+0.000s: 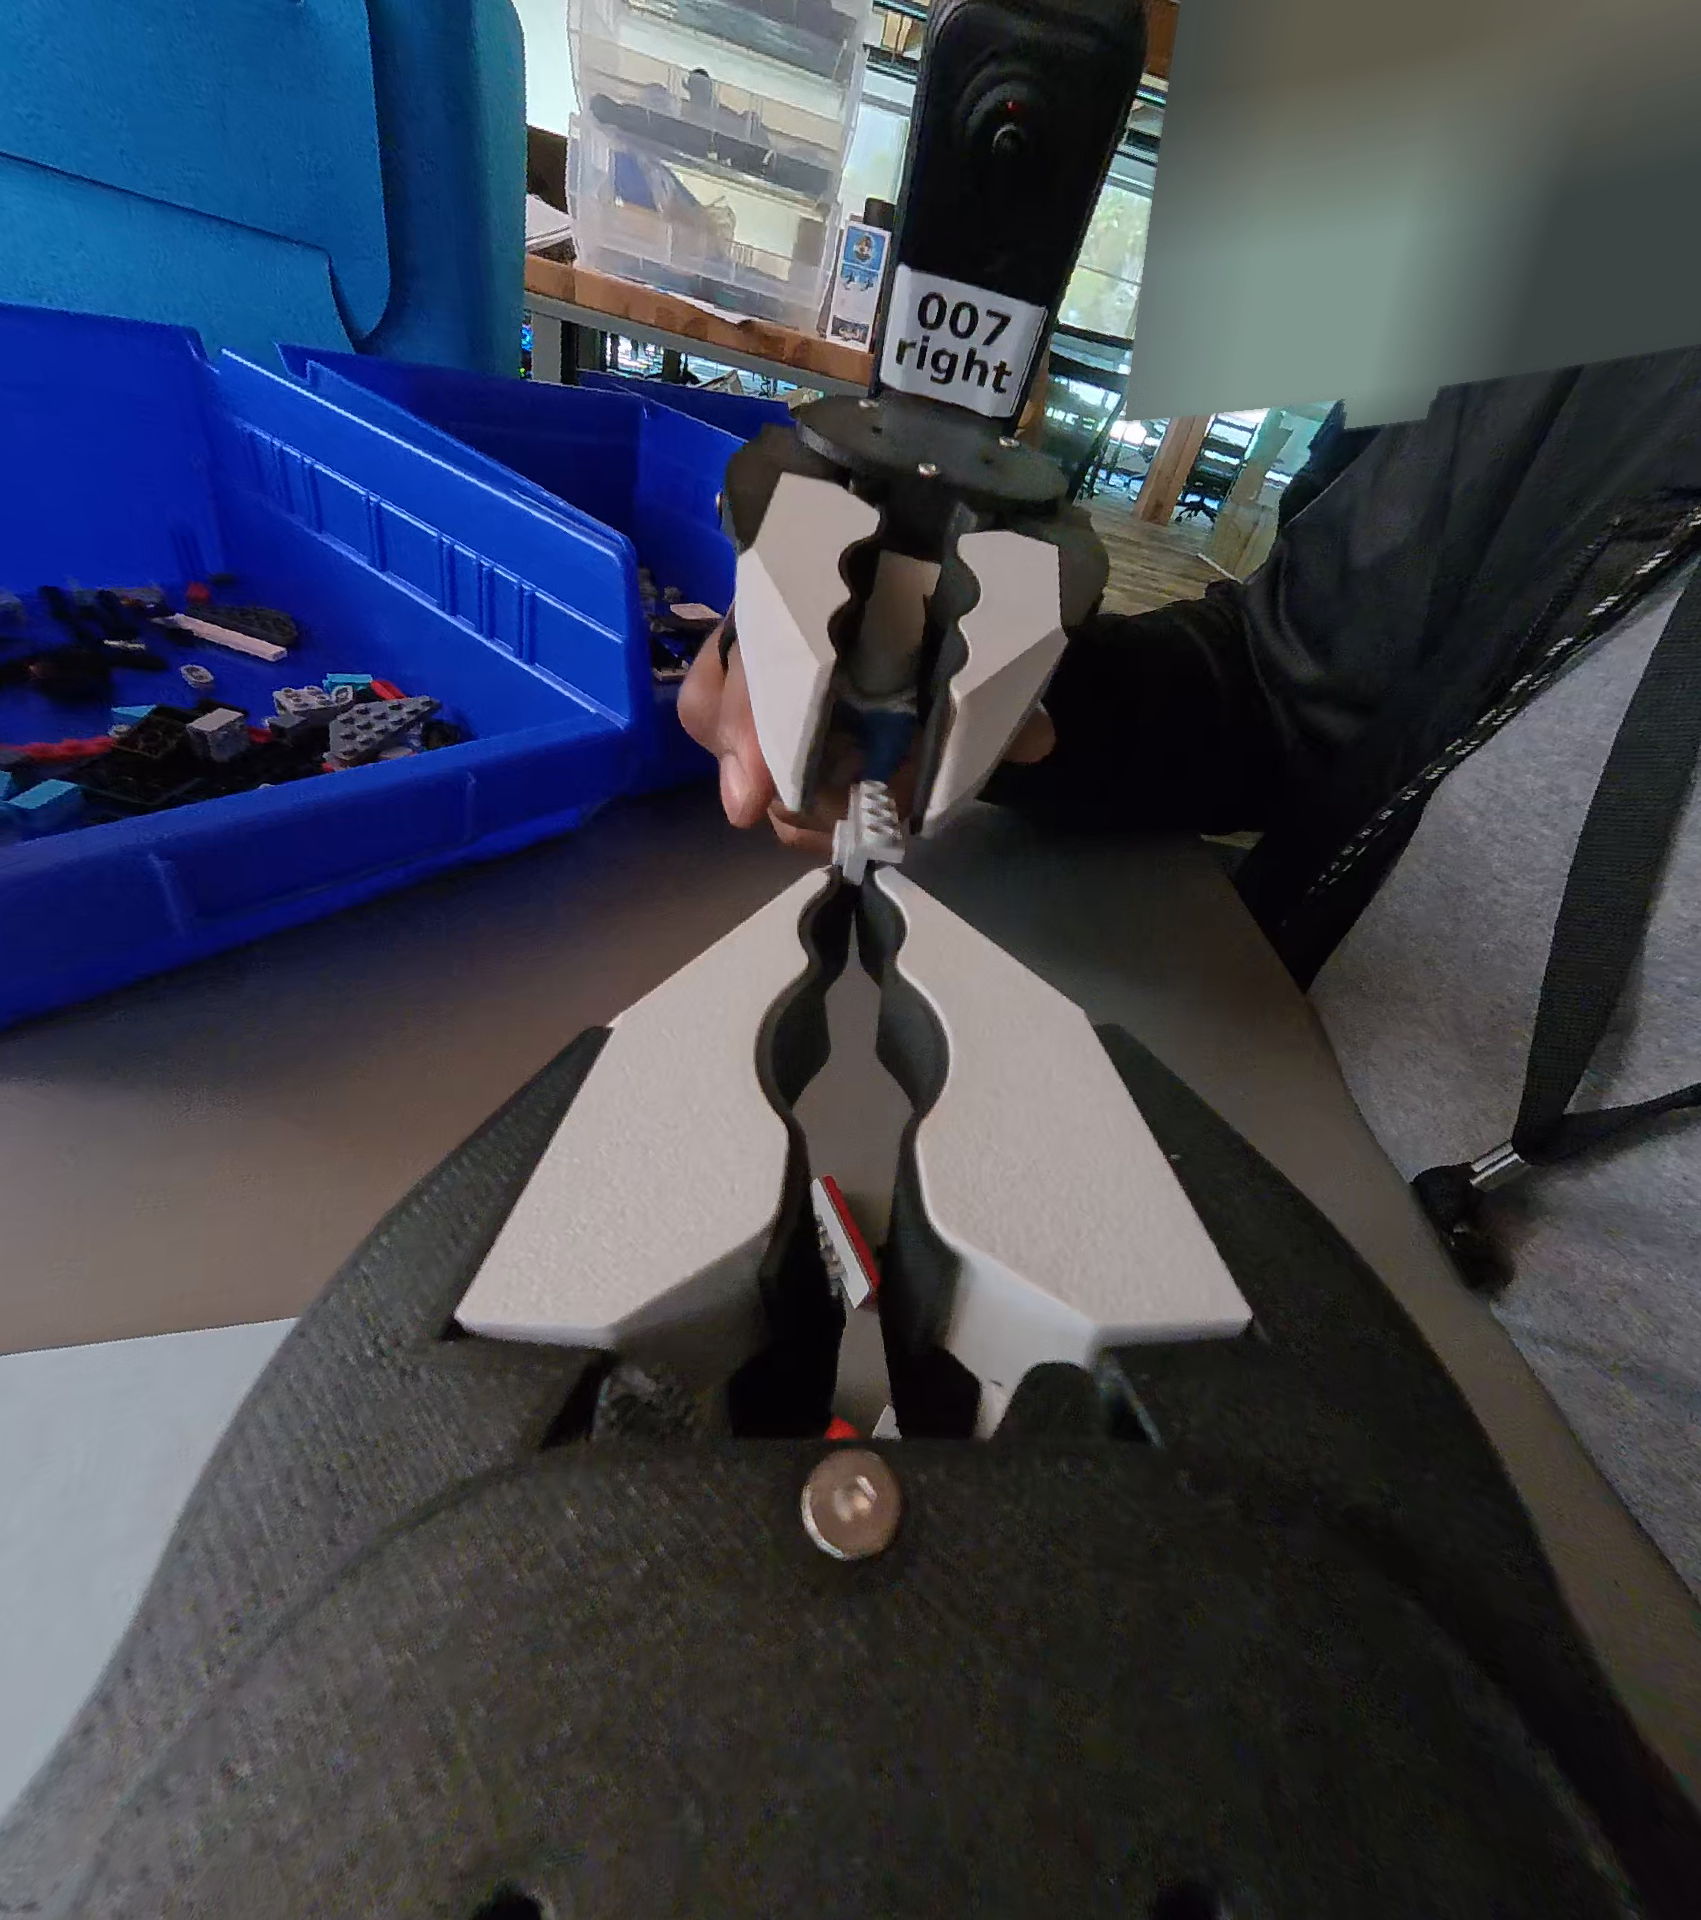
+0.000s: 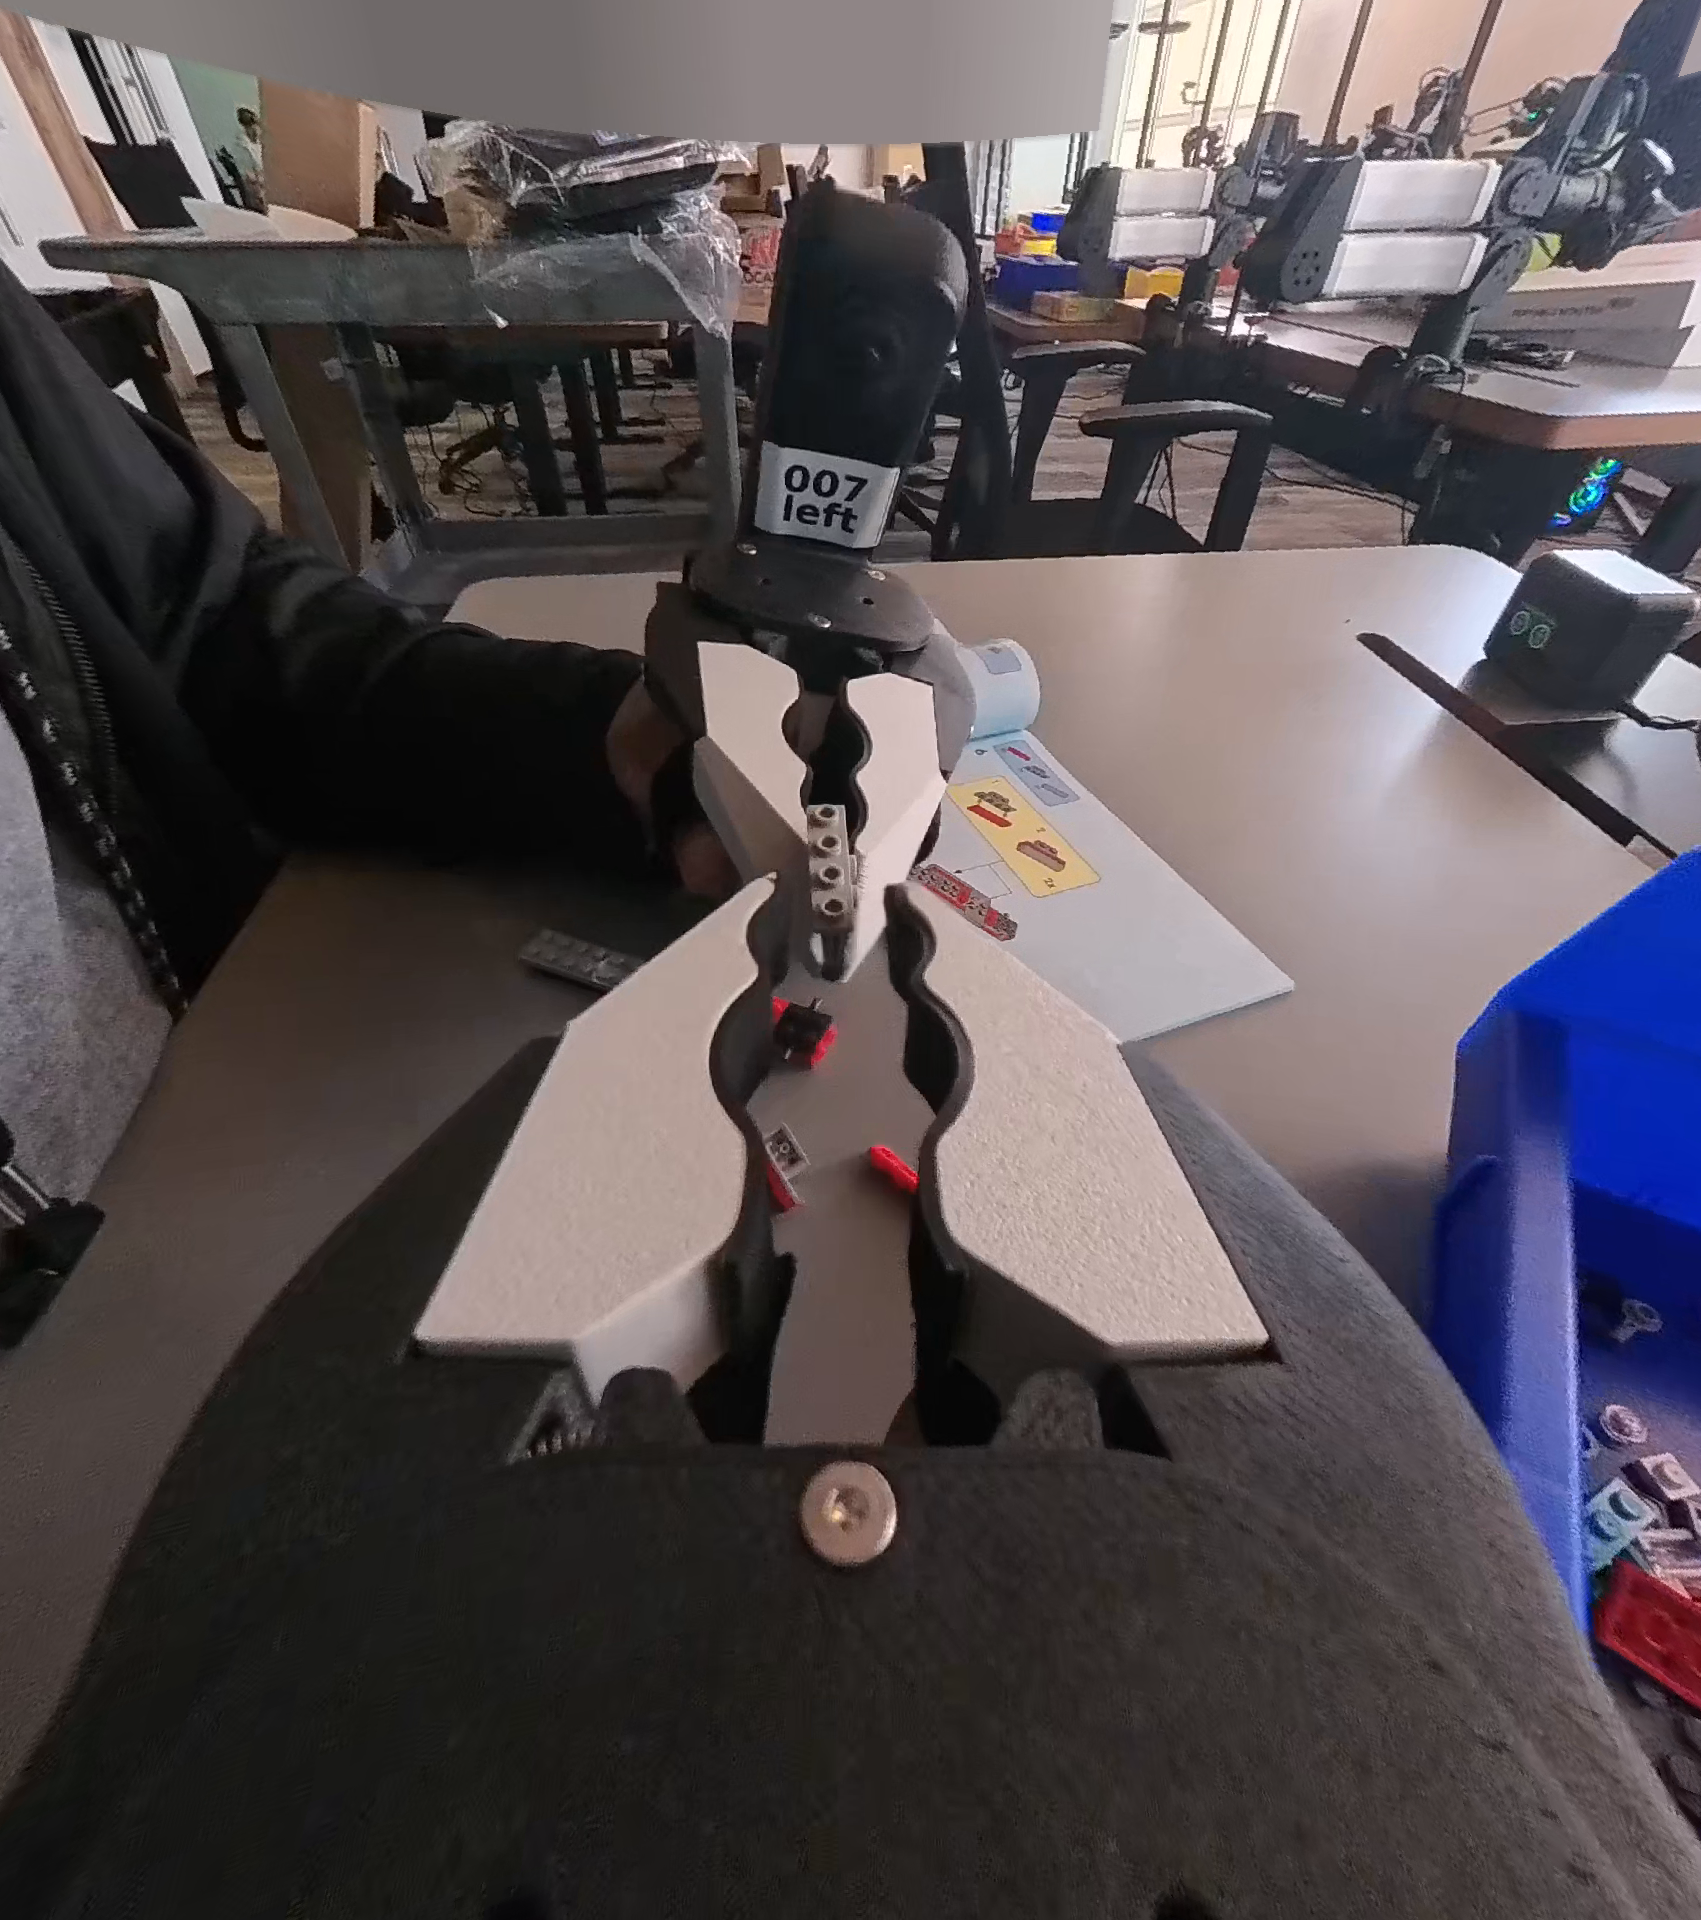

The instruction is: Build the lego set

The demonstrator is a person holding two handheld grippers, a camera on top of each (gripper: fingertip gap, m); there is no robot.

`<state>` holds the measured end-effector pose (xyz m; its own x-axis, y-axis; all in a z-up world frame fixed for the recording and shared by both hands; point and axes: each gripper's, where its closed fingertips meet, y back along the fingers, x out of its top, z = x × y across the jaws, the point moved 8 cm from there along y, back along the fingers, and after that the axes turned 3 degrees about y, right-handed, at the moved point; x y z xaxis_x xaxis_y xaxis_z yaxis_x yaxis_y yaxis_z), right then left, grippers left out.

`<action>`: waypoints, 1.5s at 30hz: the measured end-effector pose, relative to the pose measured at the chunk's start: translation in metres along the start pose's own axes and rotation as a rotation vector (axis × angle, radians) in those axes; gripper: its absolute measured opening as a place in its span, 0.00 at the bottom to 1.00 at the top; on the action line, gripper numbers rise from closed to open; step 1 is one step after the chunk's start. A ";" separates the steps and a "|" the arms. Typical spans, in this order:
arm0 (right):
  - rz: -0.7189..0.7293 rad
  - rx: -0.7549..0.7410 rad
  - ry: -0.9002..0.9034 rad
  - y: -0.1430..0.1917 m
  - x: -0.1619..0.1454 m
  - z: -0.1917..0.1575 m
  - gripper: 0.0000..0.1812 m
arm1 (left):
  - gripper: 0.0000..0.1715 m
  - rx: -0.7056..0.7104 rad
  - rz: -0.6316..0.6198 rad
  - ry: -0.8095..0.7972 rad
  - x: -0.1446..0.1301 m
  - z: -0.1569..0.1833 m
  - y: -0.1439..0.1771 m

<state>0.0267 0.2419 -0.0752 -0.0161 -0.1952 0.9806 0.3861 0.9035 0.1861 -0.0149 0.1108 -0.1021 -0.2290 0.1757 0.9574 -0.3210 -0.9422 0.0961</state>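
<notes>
1. Nearest us in the left wrist view, the left claw (image 1: 861, 883) has its tips pinched together on the end of a small grey studded brick (image 1: 869, 829), which sticks out past the tips toward the right claw (image 1: 872, 800).
2. From the right wrist view, the right claw (image 2: 830, 914) stands partly spread, its tips on either side of the grey studded brick (image 2: 828, 883) without clearly touching it. Whether it carries anything of its own we cannot tell; something blue shows deep between its fingers in the left view.
3. Both claws meet tip to tip above the desk (image 2: 1293, 790), so the brick hangs in the air between them, clear of the surface.
4. We judge the build to be at an early stage: no sizeable assembly shows anywhere.
5. Loose on the desk below lie a red-and-black piece (image 2: 804, 1029), a small grey plate (image 2: 786, 1148), a red pin (image 2: 893, 1166) and a dark flat plate (image 2: 581, 956).
6. An instruction booklet (image 2: 1085, 904) lies open beyond the claws.
7. Most pieces still sit in the blue bin (image 1: 513, 582), so nearly all the work is left.
</notes>
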 end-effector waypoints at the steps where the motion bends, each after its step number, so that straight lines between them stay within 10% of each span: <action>1: 0.000 -0.001 0.006 0.001 0.000 0.000 0.11 | 0.00 -0.001 -0.001 0.000 0.000 0.000 0.000; 45: -0.032 0.011 0.065 -0.001 -0.005 -0.009 0.06 | 0.02 0.030 -0.070 -0.100 -0.003 0.007 -0.006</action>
<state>0.0345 0.2383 -0.0811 0.0314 -0.2478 0.9683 0.3765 0.9004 0.2182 -0.0058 0.1140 -0.1037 -0.1141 0.2135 0.9703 -0.3048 -0.9371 0.1704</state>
